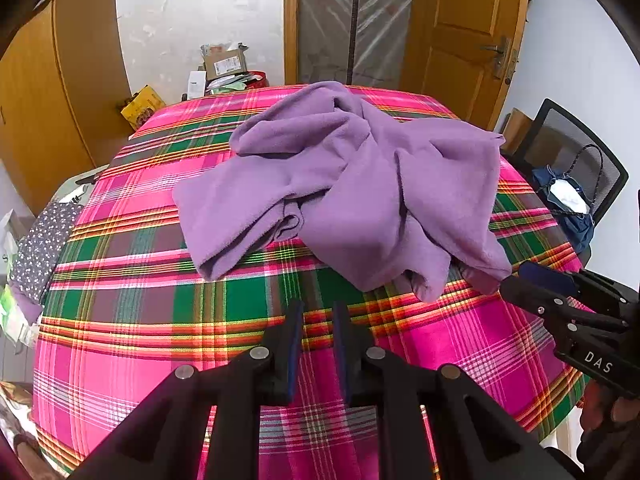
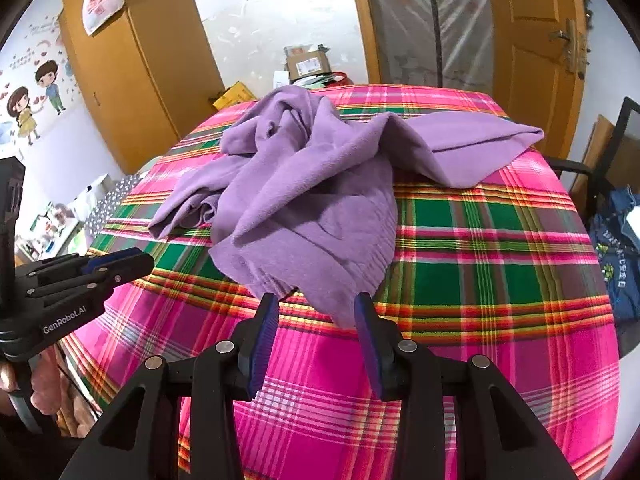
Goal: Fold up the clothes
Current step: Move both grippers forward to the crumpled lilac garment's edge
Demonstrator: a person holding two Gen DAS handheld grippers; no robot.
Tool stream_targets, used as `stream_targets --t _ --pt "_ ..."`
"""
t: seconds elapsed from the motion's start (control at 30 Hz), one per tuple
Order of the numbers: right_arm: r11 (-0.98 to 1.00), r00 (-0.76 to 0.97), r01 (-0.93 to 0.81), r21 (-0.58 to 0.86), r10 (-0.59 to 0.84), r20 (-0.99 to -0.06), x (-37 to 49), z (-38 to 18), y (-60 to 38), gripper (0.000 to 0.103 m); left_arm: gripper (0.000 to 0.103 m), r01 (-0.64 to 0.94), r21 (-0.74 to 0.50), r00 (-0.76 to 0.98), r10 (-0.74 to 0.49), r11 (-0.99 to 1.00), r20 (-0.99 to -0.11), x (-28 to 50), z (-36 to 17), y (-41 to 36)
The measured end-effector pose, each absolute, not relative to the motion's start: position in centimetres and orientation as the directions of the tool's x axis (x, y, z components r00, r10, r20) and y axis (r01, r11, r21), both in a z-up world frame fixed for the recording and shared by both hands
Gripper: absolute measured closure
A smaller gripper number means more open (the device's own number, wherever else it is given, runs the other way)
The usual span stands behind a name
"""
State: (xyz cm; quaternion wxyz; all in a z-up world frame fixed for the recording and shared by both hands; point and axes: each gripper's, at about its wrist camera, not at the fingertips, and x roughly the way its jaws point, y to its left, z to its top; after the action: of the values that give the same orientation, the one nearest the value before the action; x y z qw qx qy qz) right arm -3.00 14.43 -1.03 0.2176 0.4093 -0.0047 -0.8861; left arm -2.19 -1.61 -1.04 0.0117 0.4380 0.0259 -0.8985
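Purple garment (image 2: pixel 304 196) crumpled on plaid tablecloth (image 2: pixel 500 240), left tool (image 1: pixel 318 312) narrowly parted, right tool (image 2: pixel 316 308) wide, both empty

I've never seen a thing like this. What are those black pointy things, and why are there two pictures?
They are grabbers a person holds, one in each hand. Each carries a camera looking along its two fingers, so you get two pictures. One shows the left gripper, the other the right gripper. Both are open and hold nothing. A crumpled purple sweater lies on the bright plaid cloth, waiting to be folded. The right gripper is nearest its hem.
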Motion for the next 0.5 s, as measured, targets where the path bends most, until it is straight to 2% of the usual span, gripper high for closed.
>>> stream_targets --t 0.5 --pt "-0.899 -0.537 0.415 0.142 -0.368 -0.759 -4.2 -1.9 13.7 0.062 0.087 0.028 -0.114 -0.615 0.073 -0.993 -0.785 -3.2 -2.1 -1.8"
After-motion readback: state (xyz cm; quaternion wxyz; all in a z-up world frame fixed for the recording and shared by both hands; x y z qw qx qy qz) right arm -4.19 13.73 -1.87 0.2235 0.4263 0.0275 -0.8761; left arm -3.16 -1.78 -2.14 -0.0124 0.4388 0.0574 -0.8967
